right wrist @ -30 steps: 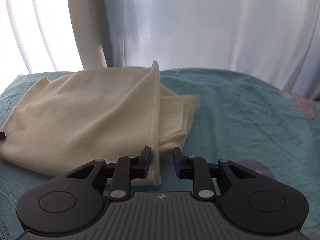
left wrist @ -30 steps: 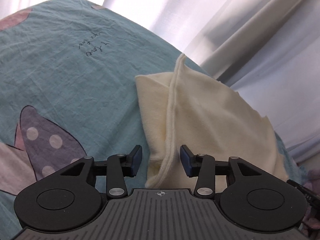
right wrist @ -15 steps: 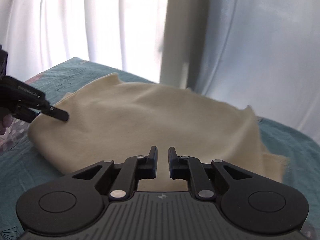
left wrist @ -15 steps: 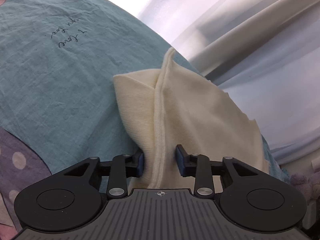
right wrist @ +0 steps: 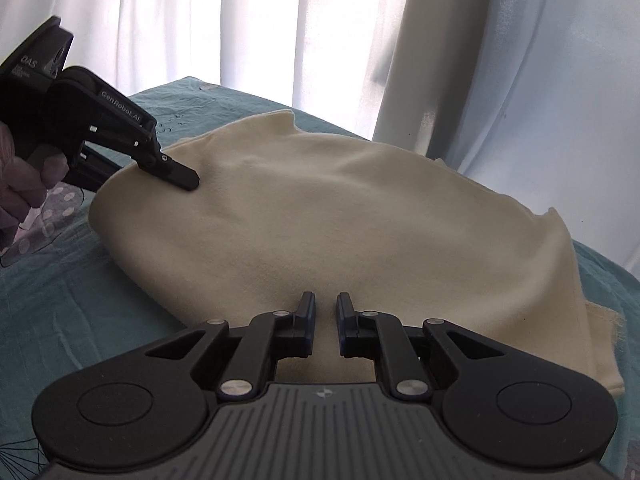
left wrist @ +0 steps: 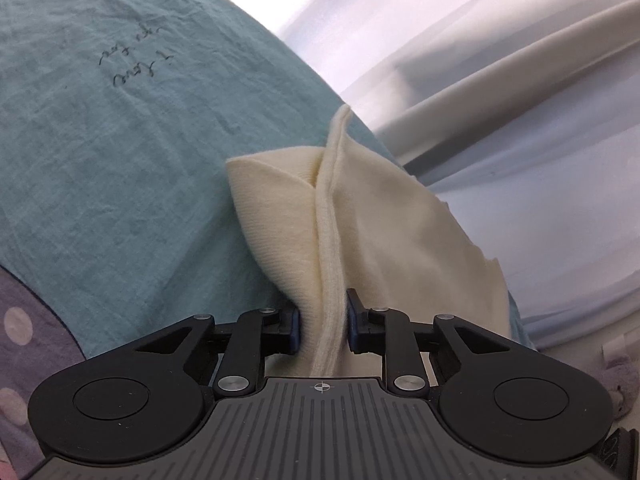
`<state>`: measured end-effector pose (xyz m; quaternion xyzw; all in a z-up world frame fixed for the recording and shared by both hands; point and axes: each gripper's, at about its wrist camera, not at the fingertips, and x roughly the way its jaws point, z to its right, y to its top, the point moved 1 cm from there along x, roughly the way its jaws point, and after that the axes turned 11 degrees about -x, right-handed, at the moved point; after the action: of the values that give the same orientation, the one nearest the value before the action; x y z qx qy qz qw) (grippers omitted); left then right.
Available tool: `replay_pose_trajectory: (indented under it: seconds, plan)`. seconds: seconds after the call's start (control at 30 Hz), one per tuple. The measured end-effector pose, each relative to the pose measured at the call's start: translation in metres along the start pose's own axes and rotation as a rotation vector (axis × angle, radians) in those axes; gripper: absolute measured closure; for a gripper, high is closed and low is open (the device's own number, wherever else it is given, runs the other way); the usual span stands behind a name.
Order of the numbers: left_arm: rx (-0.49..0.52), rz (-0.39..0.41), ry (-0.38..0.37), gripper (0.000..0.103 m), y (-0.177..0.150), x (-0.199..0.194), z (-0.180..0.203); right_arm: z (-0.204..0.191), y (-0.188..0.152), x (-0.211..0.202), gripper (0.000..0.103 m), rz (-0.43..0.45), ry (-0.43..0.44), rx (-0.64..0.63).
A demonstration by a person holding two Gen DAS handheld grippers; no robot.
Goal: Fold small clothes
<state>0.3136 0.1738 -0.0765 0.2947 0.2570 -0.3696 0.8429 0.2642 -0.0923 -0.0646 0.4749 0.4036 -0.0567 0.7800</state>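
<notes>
Left wrist view showed the left gripper (left wrist: 323, 322) pinching a thick hem of the cream garment (left wrist: 384, 232). Its two fingers (left wrist: 356, 320) pressed on the cloth from both sides, and the hem ran up and away from them like a ridge. The garment lay folded on a teal bedsheet (left wrist: 120, 168) with some dark handwriting (left wrist: 134, 56) printed on it. A purple patch with pale dots (left wrist: 24, 344) sat at the lower left of the sheet. White curtains (left wrist: 500, 92) hung behind the bed.

From the right wrist view, the cream garment (right wrist: 340, 224) spread wide over the bedsheet (right wrist: 80, 304) — a big smooth mound with a frayed edge at the far right. The right gripper (right wrist: 322, 316) hovered low at the near edge of the garment. Its fingers (right wrist: 306, 312) were nearly together with just a thin gap, and I could not tell if any cloth was caught between them. At the far left, the left gripper (right wrist: 176, 174) reached in and held the garment's edge — one dark finger lay flat on top of the cloth. A hand (right wrist: 24, 184) gripped its handle. Bright curtains (right wrist: 280, 28) filled the back.
</notes>
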Motion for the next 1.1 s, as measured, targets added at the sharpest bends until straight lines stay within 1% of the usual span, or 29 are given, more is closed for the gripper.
replay_pose_trajectory:
  seconds: [0.07,0.2,0.23,0.3,0.43,0.5,0.57,0.63,0.67,0.7,0.77,0.8,0.87,0.9,0.93,0.97,1.0,1.03,1.07,1.1]
  plan:
    - [0.025,0.013,-0.018,0.082,0.001,-0.009,0.011,0.005,-0.001,-0.006,0.092,0.004,-0.012,0.040]
    - [0.098,0.040,-0.051,0.084,-0.001,-0.022,0.046,0.026,-0.008,-0.021,0.092,0.017,-0.122,0.118]
    - [0.128,0.042,-0.057,0.084,-0.004,-0.023,0.059,0.031,-0.011,-0.021,0.092,0.000,-0.121,0.138]
    - [0.198,0.039,-0.074,0.084,-0.012,-0.020,0.086,0.043,-0.020,-0.020,0.092,-0.033,-0.092,0.205]
    - [0.354,0.031,-0.095,0.084,-0.042,-0.001,0.137,0.061,-0.030,-0.038,0.092,0.000,-0.125,0.300]
    - [0.387,-0.009,-0.097,0.084,-0.060,0.019,0.151,0.071,-0.035,-0.048,0.092,0.022,-0.138,0.352]
    - [0.417,-0.049,-0.084,0.084,-0.079,0.041,0.156,0.079,-0.040,-0.053,0.092,0.025,-0.146,0.384]
    - [0.457,-0.105,-0.045,0.081,-0.097,0.065,0.155,0.085,-0.044,-0.054,0.092,0.018,-0.148,0.401]
    - [0.457,-0.127,-0.039,0.080,-0.104,0.074,0.153,0.087,-0.046,-0.054,0.092,0.012,-0.147,0.409]
    - [0.452,-0.121,-0.058,0.077,-0.107,0.074,0.150,0.087,-0.050,-0.055,0.092,0.008,-0.143,0.418]
    - [0.451,-0.112,-0.054,0.076,-0.107,0.059,0.151,0.089,-0.053,-0.055,0.092,0.002,-0.124,0.435]
    - [0.444,-0.100,-0.068,0.073,-0.104,0.046,0.152,0.090,-0.054,-0.055,0.092,0.003,-0.119,0.438]
    - [0.433,-0.058,-0.126,0.062,-0.098,0.018,0.151,0.092,-0.052,-0.055,0.092,0.012,-0.110,0.433]
    - [0.431,-0.018,-0.125,0.052,-0.096,0.005,0.149,0.093,-0.051,-0.056,0.092,0.022,-0.108,0.432]
    - [0.428,0.020,-0.102,0.050,-0.092,-0.004,0.146,0.094,-0.048,-0.057,0.092,0.034,-0.103,0.433]
    - [0.424,0.053,-0.074,0.050,-0.088,-0.010,0.142,0.095,-0.045,-0.057,0.090,0.047,-0.087,0.437]
    - [0.417,0.084,-0.037,0.050,-0.082,-0.012,0.136,0.098,-0.041,-0.056,0.084,0.058,-0.072,0.441]
    - [0.405,0.096,0.006,0.050,-0.079,-0.010,0.130,0.100,-0.038,-0.056,0.081,0.067,-0.058,0.443]
    - [0.389,0.093,0.049,0.050,-0.076,-0.005,0.123,0.102,-0.033,-0.055,0.067,0.080,-0.033,0.450]
    - [0.372,0.074,0.080,0.050,-0.075,0.001,0.114,0.104,-0.031,-0.053,0.050,0.084,-0.011,0.462]
